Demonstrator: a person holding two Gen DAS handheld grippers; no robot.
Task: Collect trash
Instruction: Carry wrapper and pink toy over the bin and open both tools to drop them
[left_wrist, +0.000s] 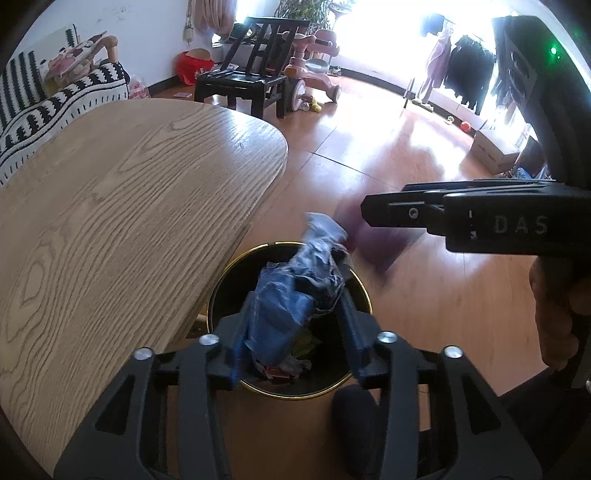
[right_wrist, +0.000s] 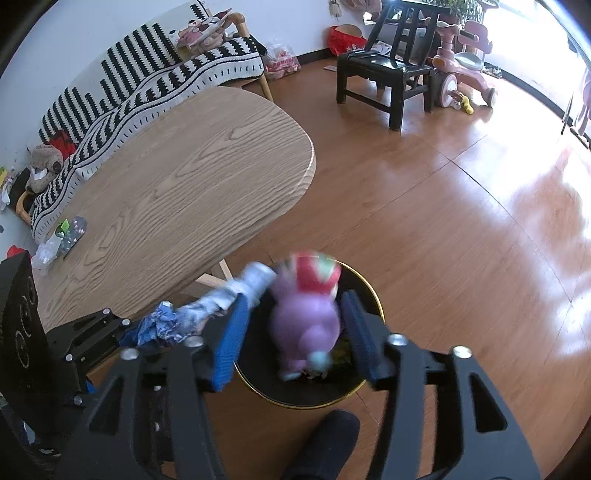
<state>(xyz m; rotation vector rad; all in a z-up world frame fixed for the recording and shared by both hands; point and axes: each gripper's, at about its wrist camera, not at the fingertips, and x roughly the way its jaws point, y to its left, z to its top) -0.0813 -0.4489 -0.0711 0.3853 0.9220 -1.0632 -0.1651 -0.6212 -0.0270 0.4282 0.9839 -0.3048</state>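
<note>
A round black trash bin with a gold rim (left_wrist: 364, 291) (right_wrist: 373, 291) stands on the floor beside the wooden table (left_wrist: 122, 206) (right_wrist: 177, 184), with scraps inside. My left gripper (left_wrist: 291, 317) is shut on a crumpled blue plastic wrapper (left_wrist: 291, 291) and holds it over the bin; the wrapper also shows in the right wrist view (right_wrist: 199, 314). My right gripper (right_wrist: 295, 332) is open over the bin. A blurred purple and red package (right_wrist: 306, 314) is between its fingers, apart from both, in the air above the bin.
A small pile of wrappers (right_wrist: 62, 236) lies at the table's left end. A striped sofa (right_wrist: 155, 74), a black chair (right_wrist: 388, 70) and a pink tricycle (right_wrist: 465, 62) stand behind. A dark-socked foot (right_wrist: 328, 435) is near the bin.
</note>
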